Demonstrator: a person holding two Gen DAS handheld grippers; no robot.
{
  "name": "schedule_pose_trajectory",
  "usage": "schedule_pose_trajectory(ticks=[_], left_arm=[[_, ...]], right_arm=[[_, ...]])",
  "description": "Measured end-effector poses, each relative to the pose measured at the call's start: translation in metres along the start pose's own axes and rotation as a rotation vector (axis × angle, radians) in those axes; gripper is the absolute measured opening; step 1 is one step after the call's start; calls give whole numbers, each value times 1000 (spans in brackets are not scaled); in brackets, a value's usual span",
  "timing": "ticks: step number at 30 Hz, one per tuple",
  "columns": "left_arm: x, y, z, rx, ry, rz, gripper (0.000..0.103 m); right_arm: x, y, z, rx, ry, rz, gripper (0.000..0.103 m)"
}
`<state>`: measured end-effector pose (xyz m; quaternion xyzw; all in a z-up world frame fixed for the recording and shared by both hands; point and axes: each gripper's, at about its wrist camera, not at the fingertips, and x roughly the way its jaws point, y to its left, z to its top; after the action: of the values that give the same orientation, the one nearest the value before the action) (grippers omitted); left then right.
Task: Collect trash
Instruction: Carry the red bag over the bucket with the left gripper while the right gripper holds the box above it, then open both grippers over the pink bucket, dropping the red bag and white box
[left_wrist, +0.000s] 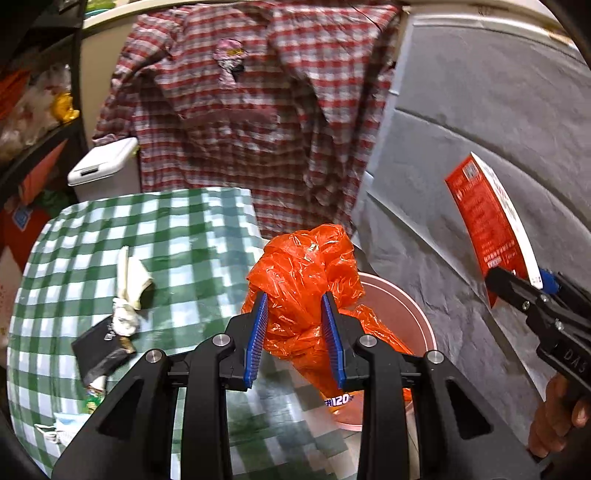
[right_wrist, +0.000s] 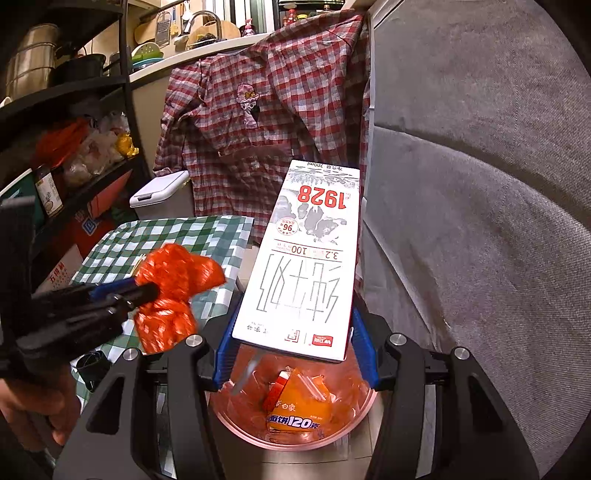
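Left wrist view: left claw (left_wrist: 295, 325) grips a crumpled orange bag (left_wrist: 306, 280) right at the bin (left_wrist: 399, 306) rim, more scraps (left_wrist: 125, 291) on the bench (left_wrist: 177, 229).

Right wrist view: right claw (right_wrist: 293, 339) clamps a carton (right_wrist: 306, 258) above the bin (right_wrist: 354, 410). Next, probably just let go over it.

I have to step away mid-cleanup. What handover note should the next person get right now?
Left gripper: shut on orange plastic bag, near the pink bin.
Right gripper: shut on milk carton, above the bin.
Done: orange noodle wrapper in the bin.
Left: drop both, then clear crumpled tissue, dark wrapper and face mask off the checked table.
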<state>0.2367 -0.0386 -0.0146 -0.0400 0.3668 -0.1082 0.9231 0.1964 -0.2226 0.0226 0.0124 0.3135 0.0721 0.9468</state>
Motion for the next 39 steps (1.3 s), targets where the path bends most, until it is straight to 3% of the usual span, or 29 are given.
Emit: schedule_pose_trajectory(ticks=[20,21,24,26,34,39], left_arm=[[25,-12,-5,40,35,-15,31],[26,-12,-4,40,36,-20,32],[25,-13,-2,37,33,-33,50],[24,-14,-1,38,27,-32,50],[13,-5,3,13,2,-33,49],[-7,6,5,11,-33,-22,42]], right_arm=[[8,-2,-1,3,13,1,53],[9,-2,-1,3,19,3,54],[14,0,-3,2,42,1,55],[16,1,-4,1,46,-2,59],[13,5,-2,9,31,-4,59],[3,12,3,15,-14,0,59]])
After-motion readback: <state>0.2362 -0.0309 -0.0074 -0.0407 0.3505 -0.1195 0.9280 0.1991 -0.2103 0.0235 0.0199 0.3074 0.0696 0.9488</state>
